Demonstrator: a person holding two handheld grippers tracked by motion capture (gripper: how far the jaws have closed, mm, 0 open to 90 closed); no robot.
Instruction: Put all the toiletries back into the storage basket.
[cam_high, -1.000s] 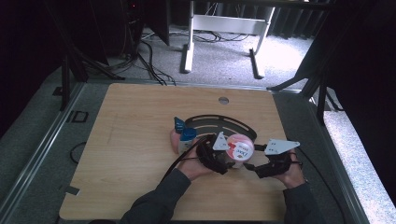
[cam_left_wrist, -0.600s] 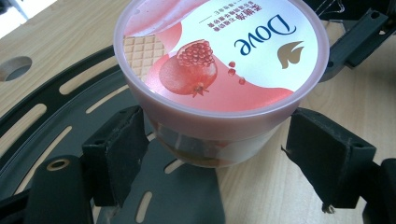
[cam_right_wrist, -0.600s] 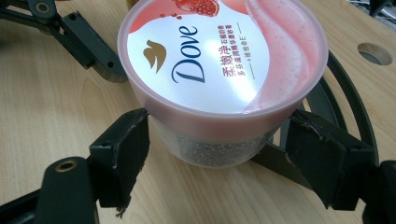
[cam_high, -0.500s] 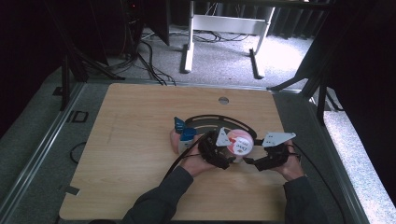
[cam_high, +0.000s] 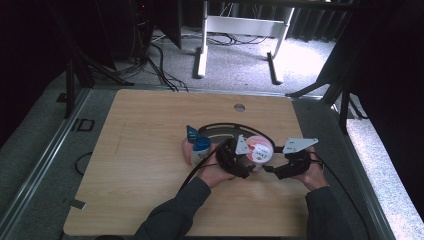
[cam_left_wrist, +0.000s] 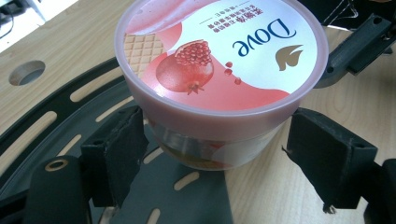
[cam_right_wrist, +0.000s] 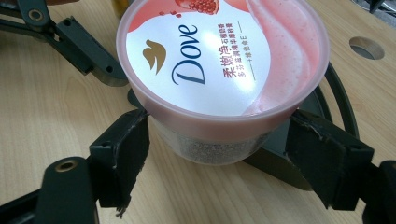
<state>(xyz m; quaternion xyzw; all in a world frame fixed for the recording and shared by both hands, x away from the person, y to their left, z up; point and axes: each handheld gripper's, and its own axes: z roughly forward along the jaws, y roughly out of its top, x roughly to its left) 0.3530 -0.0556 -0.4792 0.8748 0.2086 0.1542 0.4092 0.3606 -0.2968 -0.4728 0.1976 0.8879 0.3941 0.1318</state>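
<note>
Wide bare counter (cam_high: 145, 150) to the left and far side. Blocked at centre by Dove tub (cam_high: 260, 148), black slotted ring plate (cam_high: 220, 131) and blue-capped bottles (cam_high: 199, 148) just left.

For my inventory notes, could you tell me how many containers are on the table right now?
2. The pink-lidded Dove tub sits between both grippers near the table's middle; a blue-capped bottle stands just left of it, beside the left hand. Others may be hidden behind them.
</note>
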